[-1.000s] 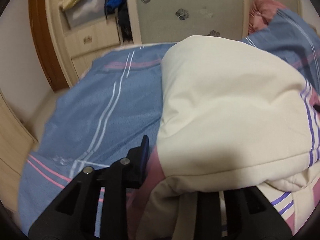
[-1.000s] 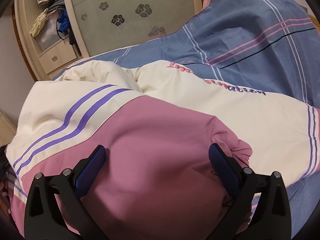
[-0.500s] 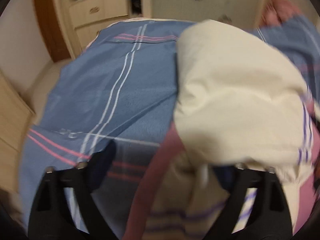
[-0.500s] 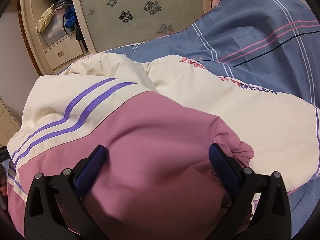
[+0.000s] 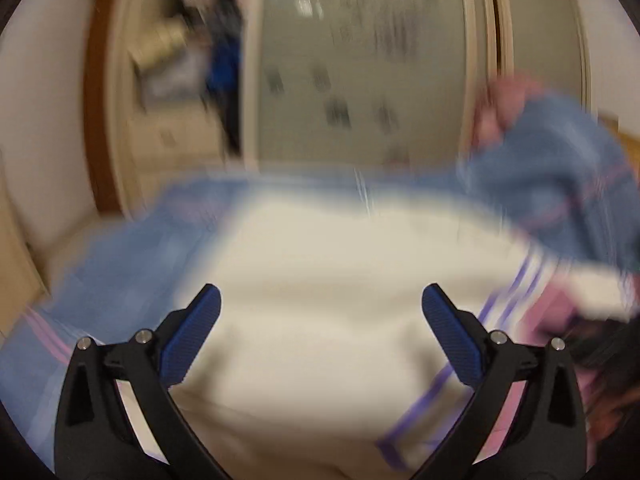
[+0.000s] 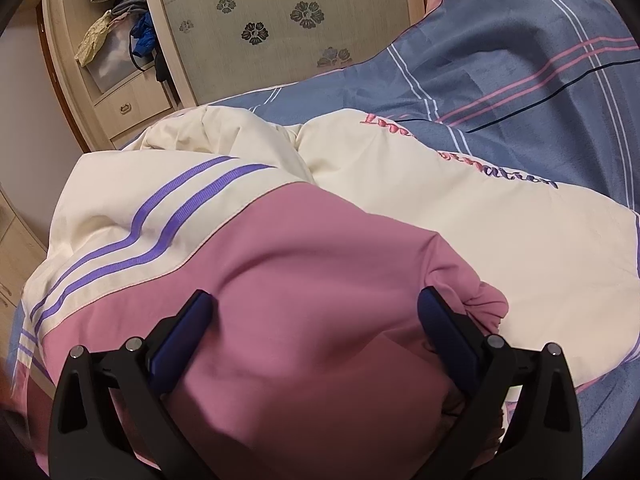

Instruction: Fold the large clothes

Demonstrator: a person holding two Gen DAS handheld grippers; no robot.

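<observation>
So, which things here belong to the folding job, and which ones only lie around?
Job:
- cream and pink padded jacket
- left gripper, open
- right gripper, open

Lying about:
- blue striped bedcover
- wardrobe door with flowers
- clothes on the open shelf

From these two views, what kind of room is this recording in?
Most likely a bedroom: a jacket lies on a bed with a blue striped cover, and a wardrobe with clothes on its open shelves stands behind.
</observation>
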